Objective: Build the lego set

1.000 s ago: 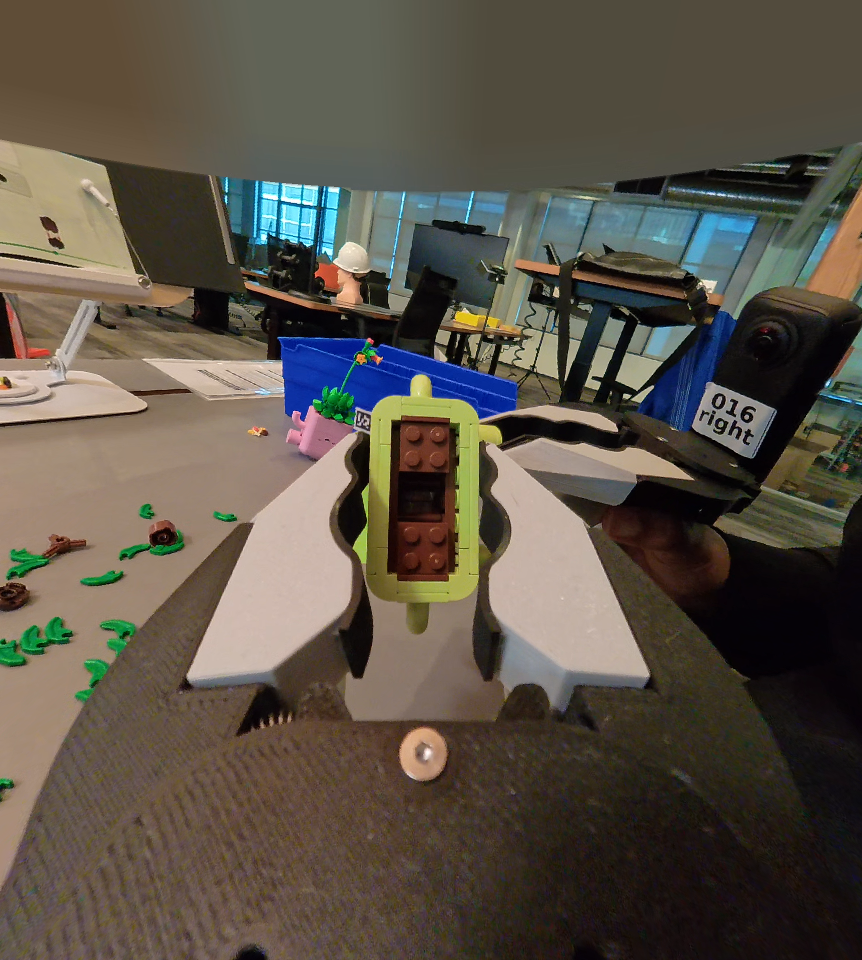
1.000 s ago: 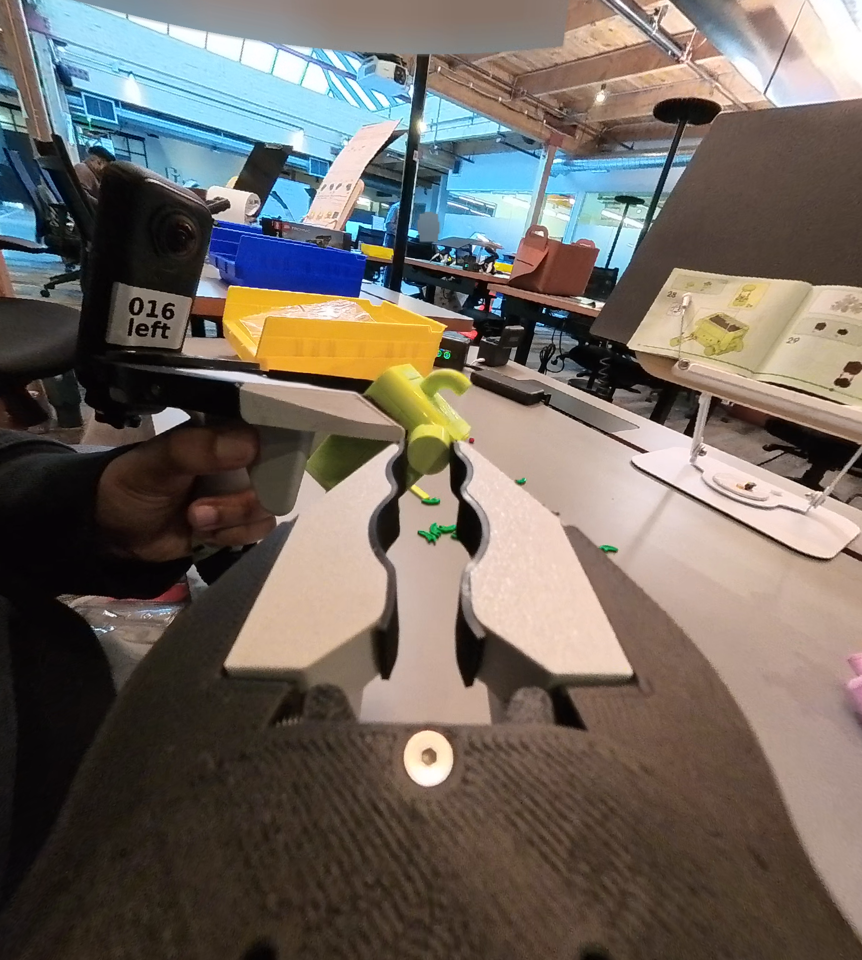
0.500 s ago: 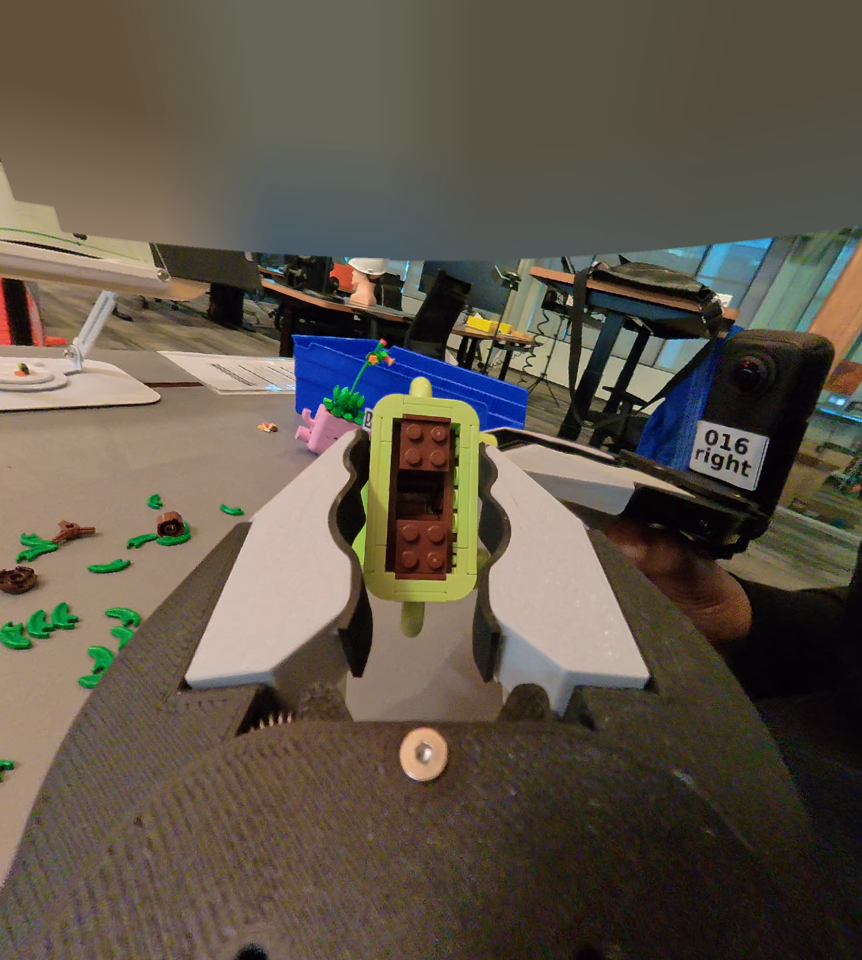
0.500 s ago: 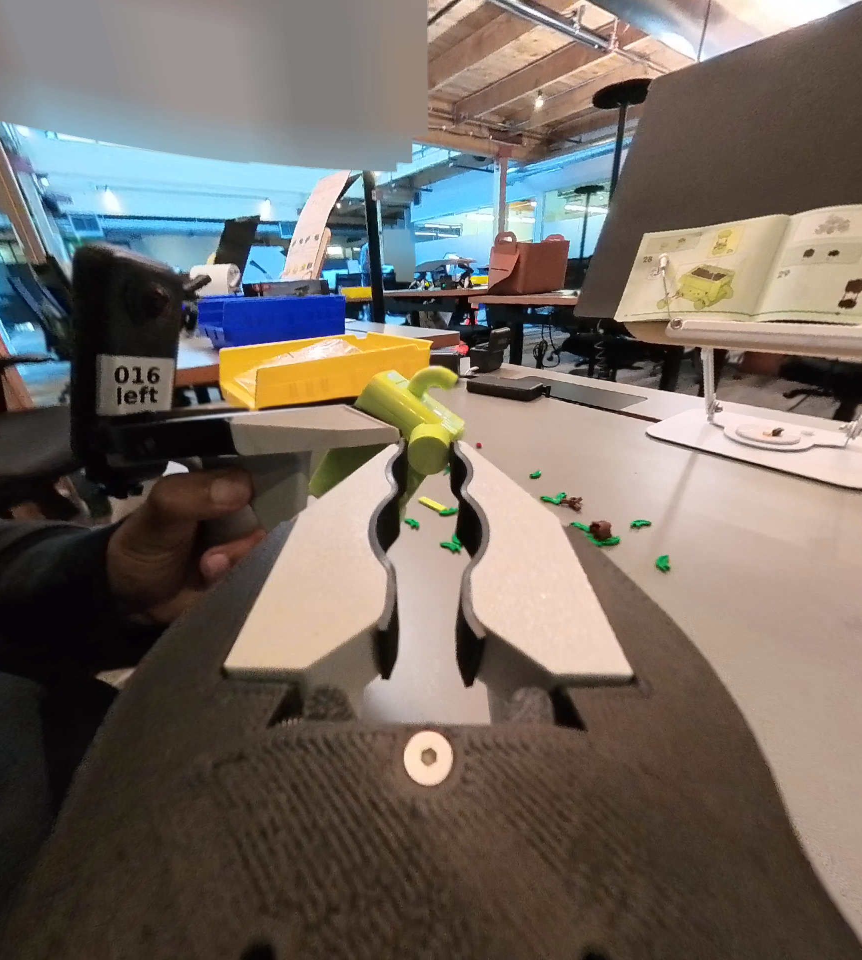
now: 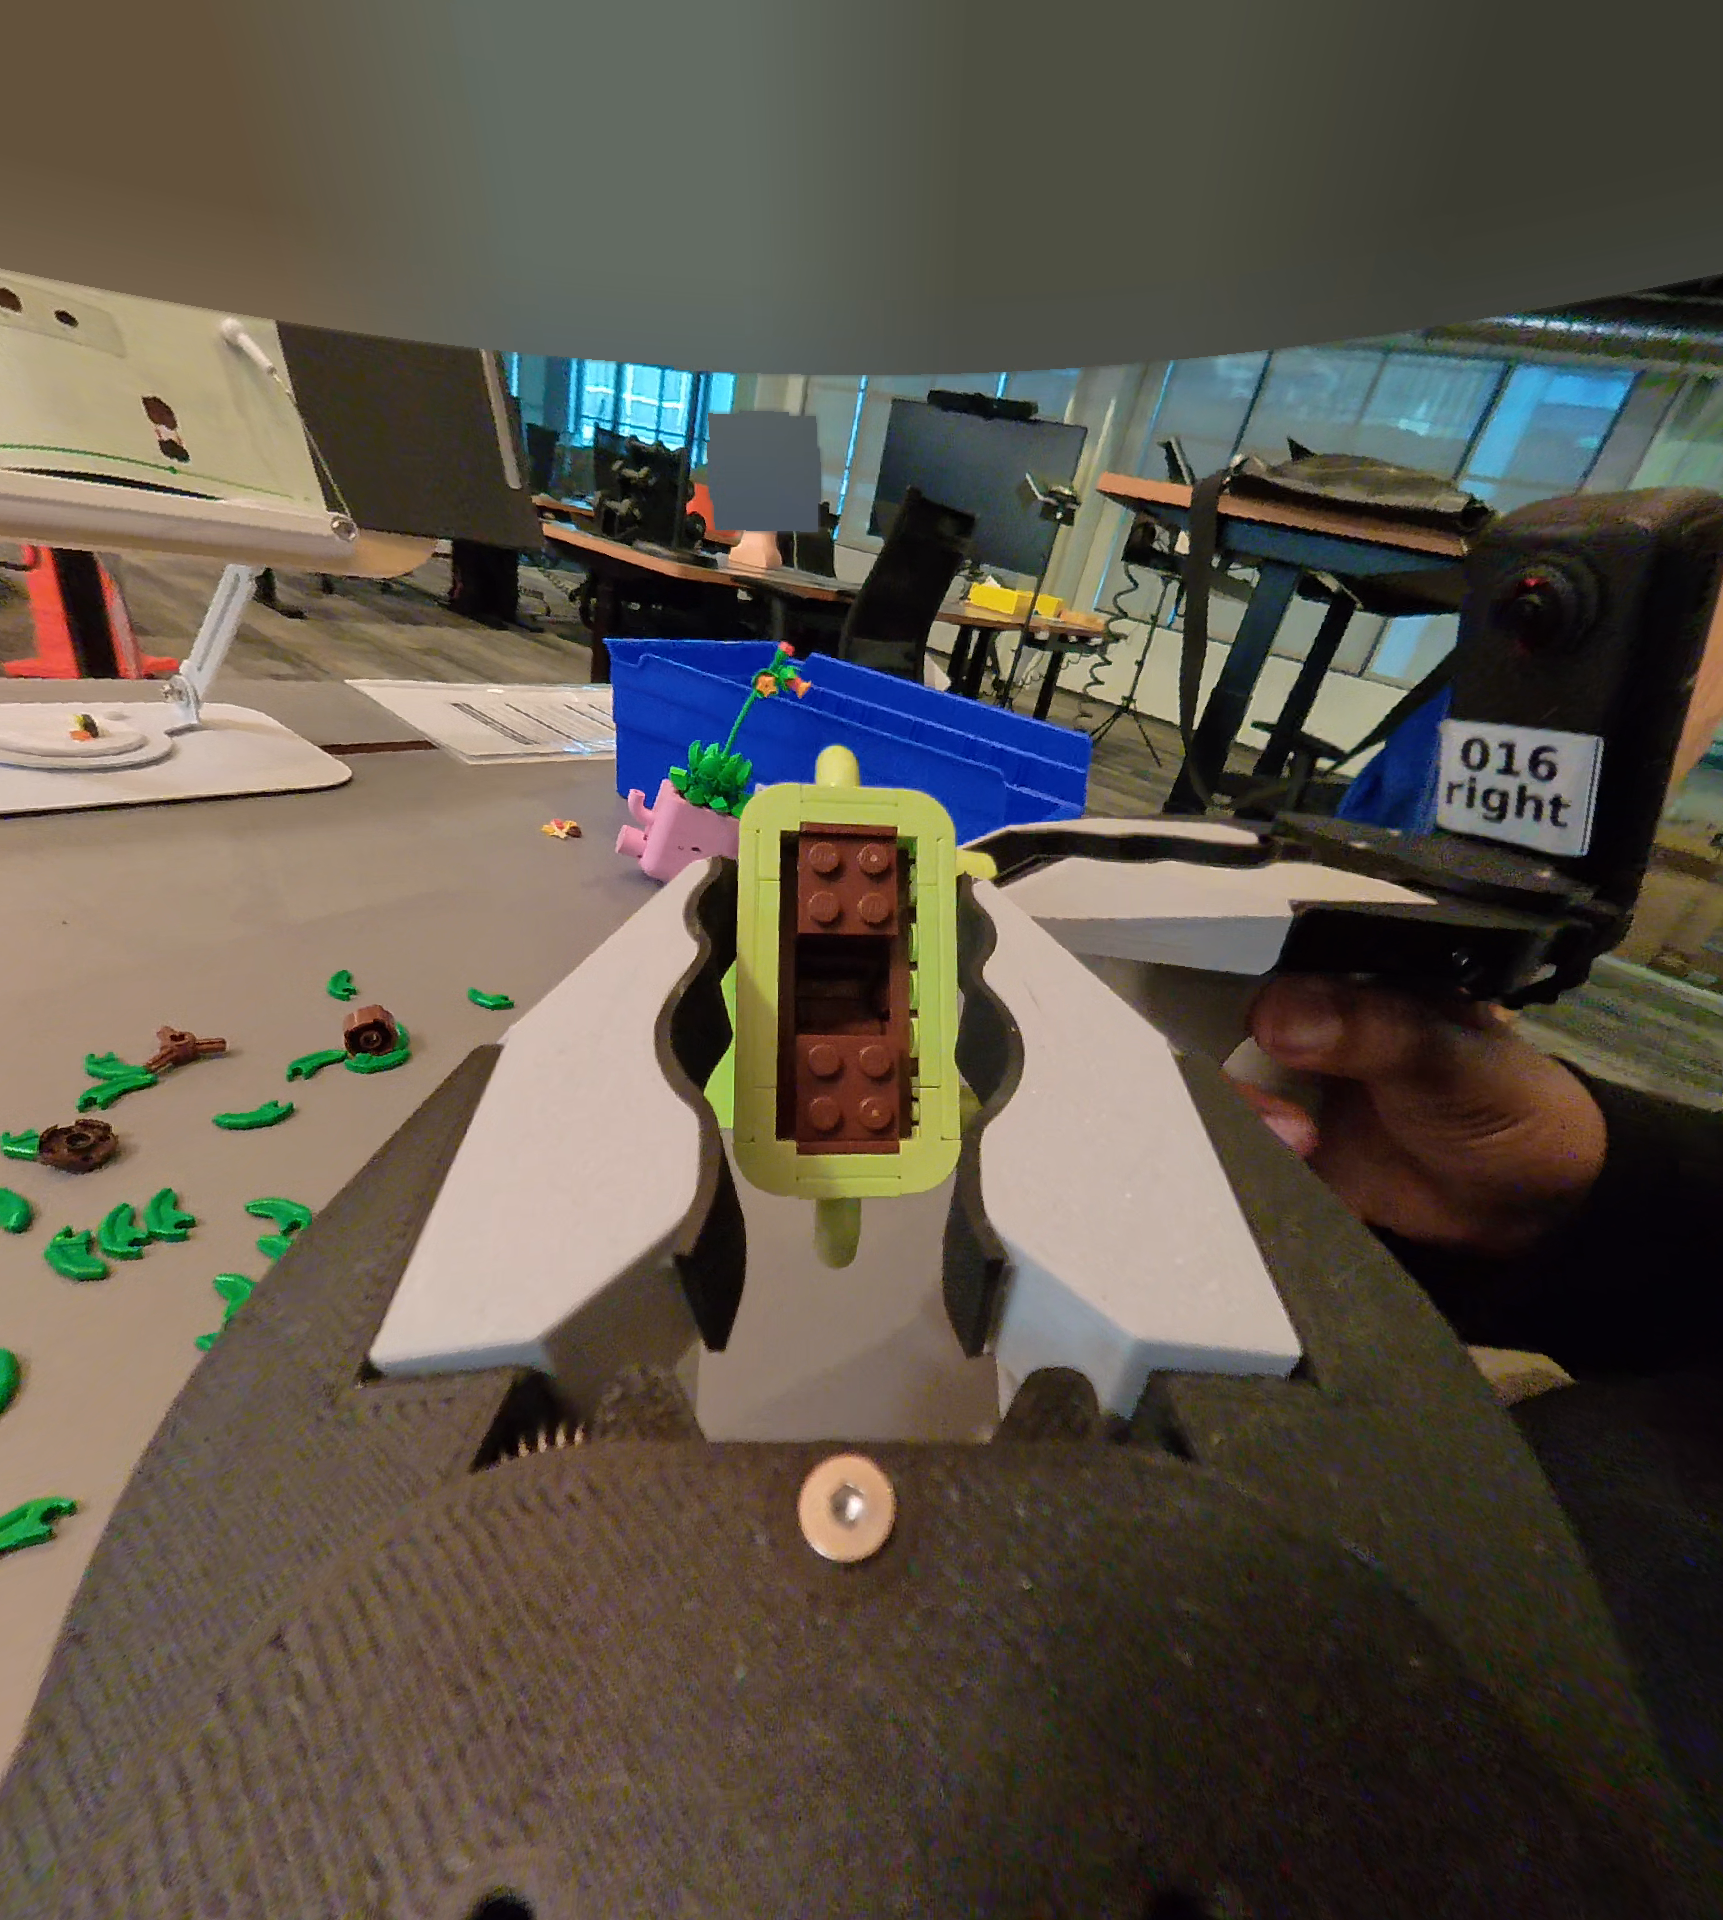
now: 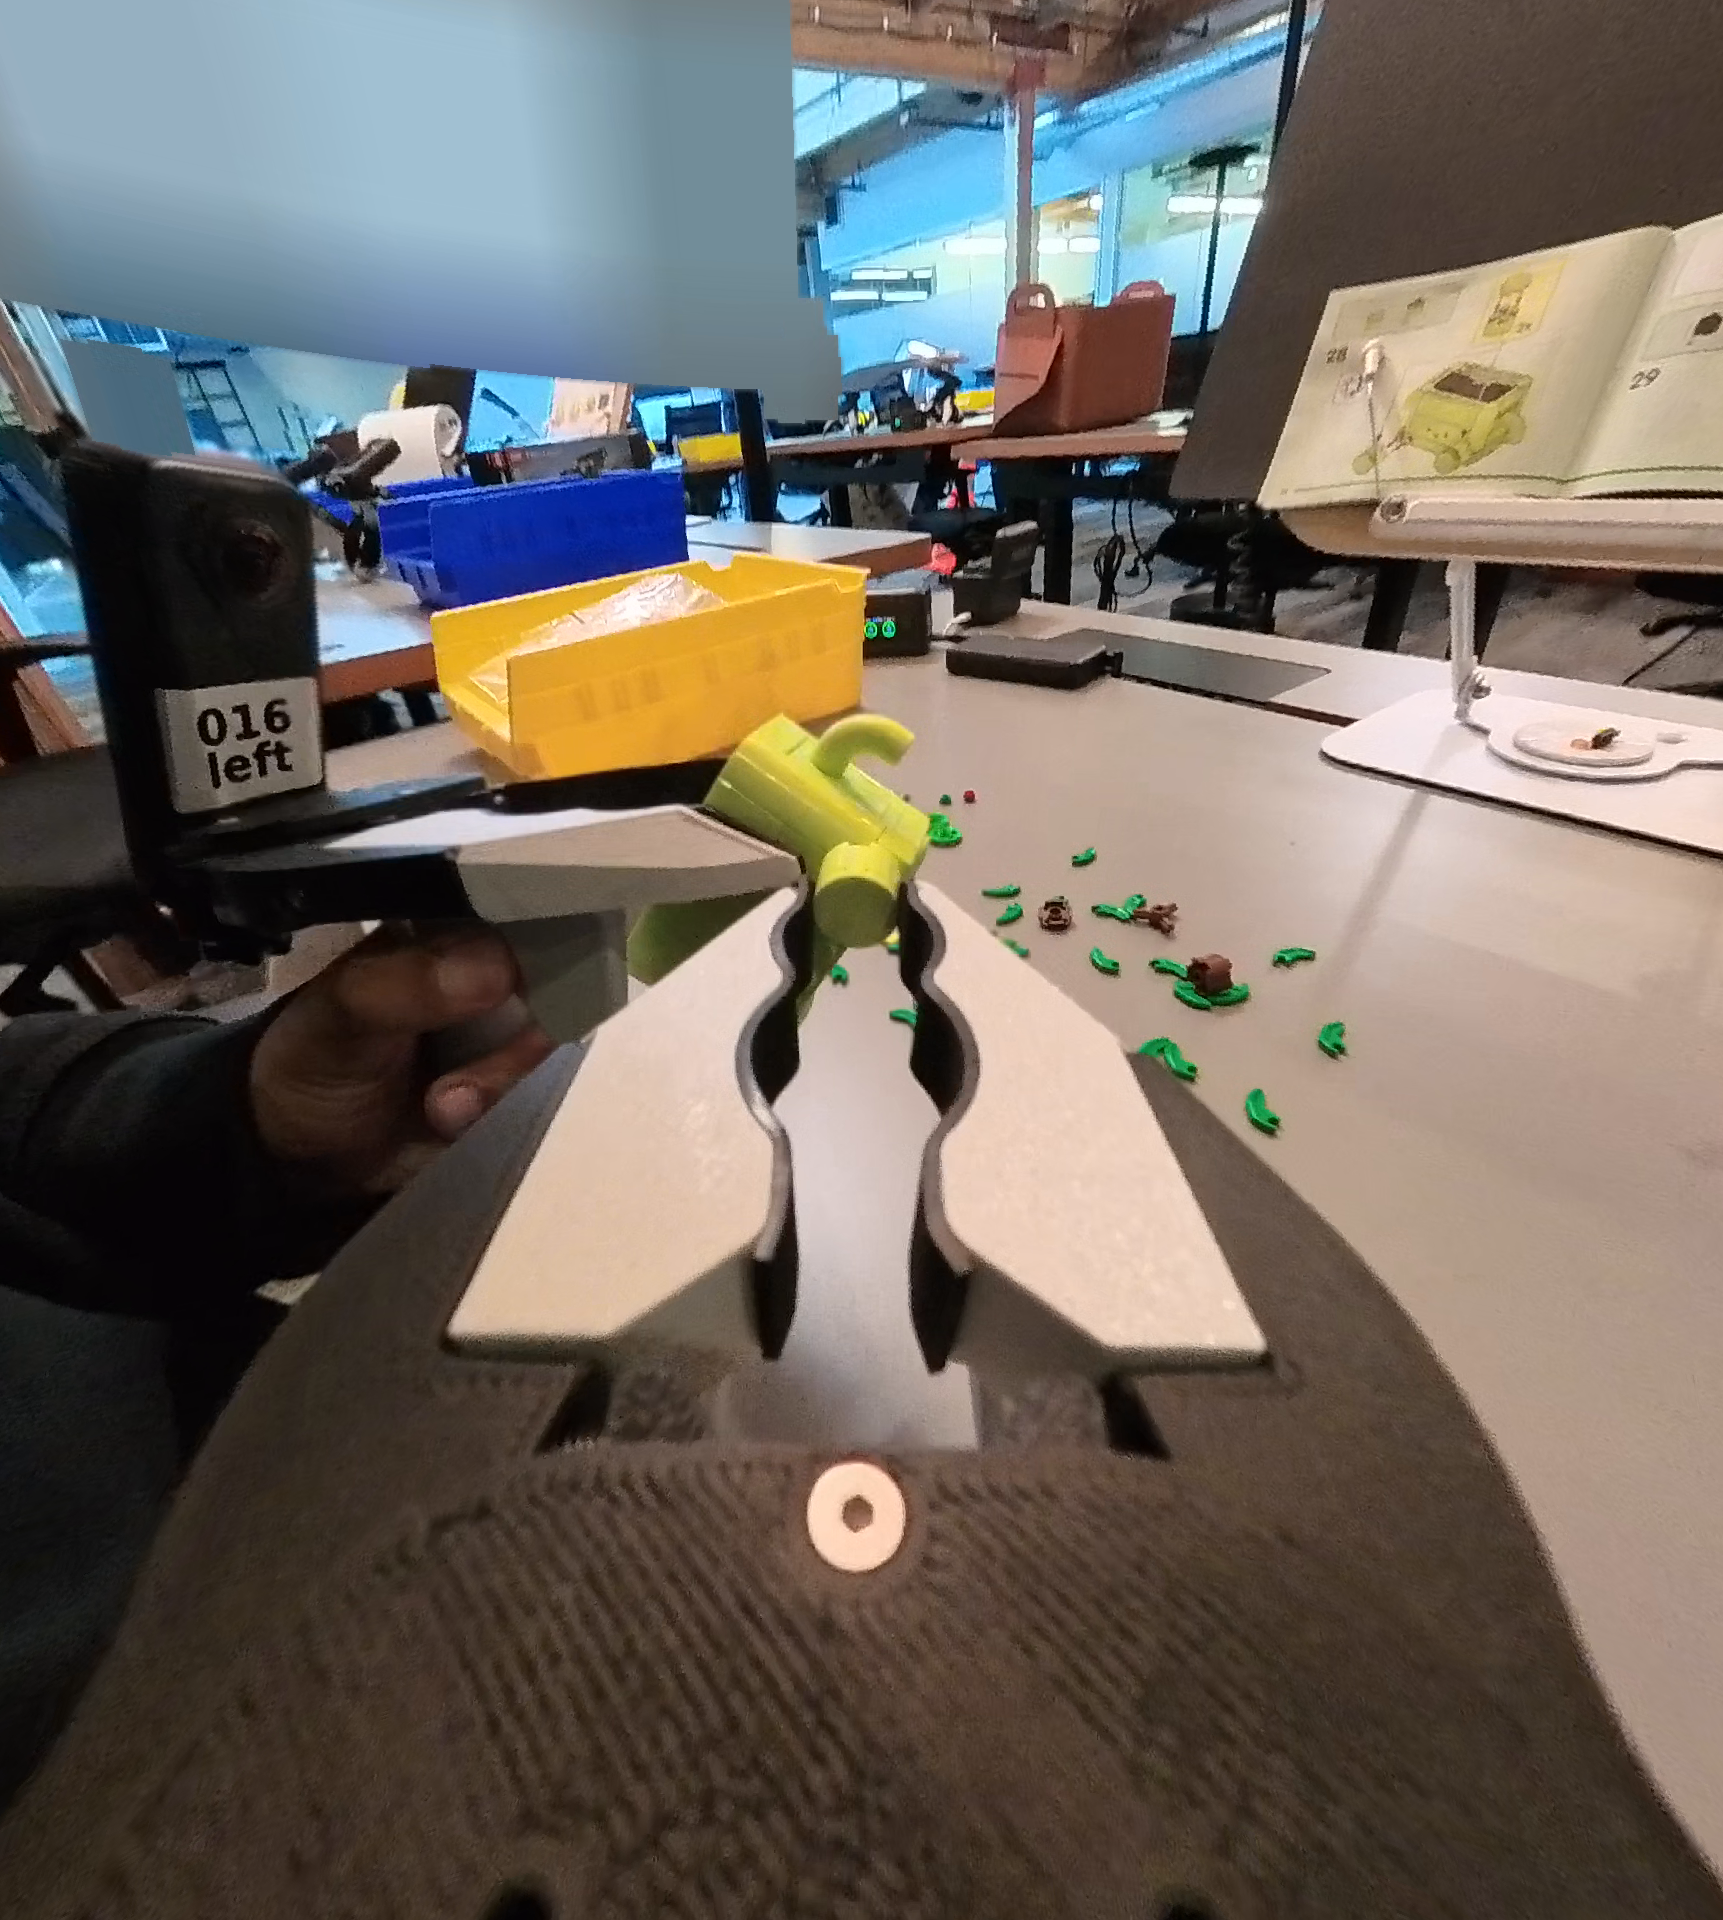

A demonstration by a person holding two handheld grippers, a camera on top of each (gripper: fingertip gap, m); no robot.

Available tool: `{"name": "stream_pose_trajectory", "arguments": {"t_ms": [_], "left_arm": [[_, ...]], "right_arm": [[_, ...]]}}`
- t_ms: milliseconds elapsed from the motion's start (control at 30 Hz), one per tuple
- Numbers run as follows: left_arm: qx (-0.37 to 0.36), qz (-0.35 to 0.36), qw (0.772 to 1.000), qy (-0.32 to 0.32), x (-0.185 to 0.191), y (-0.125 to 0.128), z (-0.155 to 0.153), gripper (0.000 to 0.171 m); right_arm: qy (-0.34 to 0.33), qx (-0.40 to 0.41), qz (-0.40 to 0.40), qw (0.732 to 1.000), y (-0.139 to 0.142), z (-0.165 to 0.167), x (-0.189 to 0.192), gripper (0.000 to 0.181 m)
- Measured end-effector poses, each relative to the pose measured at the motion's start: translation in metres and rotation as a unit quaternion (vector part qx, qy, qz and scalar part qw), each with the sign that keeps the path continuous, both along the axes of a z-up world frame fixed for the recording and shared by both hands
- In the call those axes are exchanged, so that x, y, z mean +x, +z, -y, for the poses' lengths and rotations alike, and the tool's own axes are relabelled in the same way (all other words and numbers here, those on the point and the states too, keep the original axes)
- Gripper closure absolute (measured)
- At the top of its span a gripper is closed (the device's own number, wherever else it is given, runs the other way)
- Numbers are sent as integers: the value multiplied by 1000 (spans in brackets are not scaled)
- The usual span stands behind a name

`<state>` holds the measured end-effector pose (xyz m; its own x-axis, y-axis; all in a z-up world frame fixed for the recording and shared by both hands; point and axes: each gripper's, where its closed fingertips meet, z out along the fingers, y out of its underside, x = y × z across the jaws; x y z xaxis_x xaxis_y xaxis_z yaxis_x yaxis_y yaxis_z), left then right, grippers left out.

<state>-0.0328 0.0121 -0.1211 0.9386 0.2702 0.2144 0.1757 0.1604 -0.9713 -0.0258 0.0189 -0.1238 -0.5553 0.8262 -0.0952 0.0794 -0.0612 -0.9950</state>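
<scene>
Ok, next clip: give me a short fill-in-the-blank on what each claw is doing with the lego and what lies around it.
1. The left claw is shut on a lime green planter lined with ____ bricks.
2. The right claw pinches one round ____ of the planter.
3. Loose green leaves lie on the ____ table.
4. Behind the pink pot stands a ____ bin.

Missing: brown; leg; grey; blue

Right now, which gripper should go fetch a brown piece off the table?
Right, probably. The left gripper has its jaws clamped across the lime planter, carrying it. The right gripper only nips one lime peg at its tips, and the brown piece lies ahead of it.
</scene>
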Motion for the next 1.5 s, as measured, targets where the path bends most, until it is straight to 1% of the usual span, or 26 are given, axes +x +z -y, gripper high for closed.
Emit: {"name": "stream_pose_trajectory", "arguments": {"t_ms": [133,300,467,633,700,800,867,900,967,1033,1067,1133,1200,1333,1467,1500], "left_arm": [[-31,-43,999,11,2,-4,-3,132],[-48,-58,997,4,7,-8,-7,132],[-47,-54,997,9,6,-10,-8,132],[-44,-40,998,-2,4,-13,-8,132],[-49,-31,998,1,1,-15,-8,132],[-29,16,999,2,-5,-14,-5,131],[-15,49,999,9,-15,-15,0,131],[-8,65,998,9,-20,-17,2,131],[18,112,994,-2,-27,-18,5,131],[45,168,985,-14,-34,-21,7,131],[52,194,980,-17,-37,-25,7,131],[65,236,969,-27,-40,-32,6,131],[75,265,961,-34,-42,-37,4,131],[79,299,950,-47,-41,-47,-3,132],[85,310,946,-50,-44,-47,-3,131],[88,314,944,-51,-45,-47,-2,131]], "right_arm": [[11,37,29,999,-7,-2,2,167],[41,51,63,996,-13,-4,7,167],[38,5,84,996,-17,-5,6,167],[34,-79,98,991,-19,-5,5,167],[29,-85,104,990,-21,-5,4,167],[9,-35,123,992,-35,-11,2,167],[3,33,162,986,-56,-19,3,167],[4,78,191,979,-70,-24,5,167],[19,164,250,954,-97,-37,15,167],[28,218,304,927,-114,-50,24,167],[31,226,319,920,-118,-54,27,167],[28,226,331,916,-118,-61,28,167],[23,234,342,910,-120,-69,29,167],[27,278,379,882,-134,-80,33,166],[43,294,374,878,-135,-72,28,166],[41,305,365,879,-134,-72,25,157]]}}
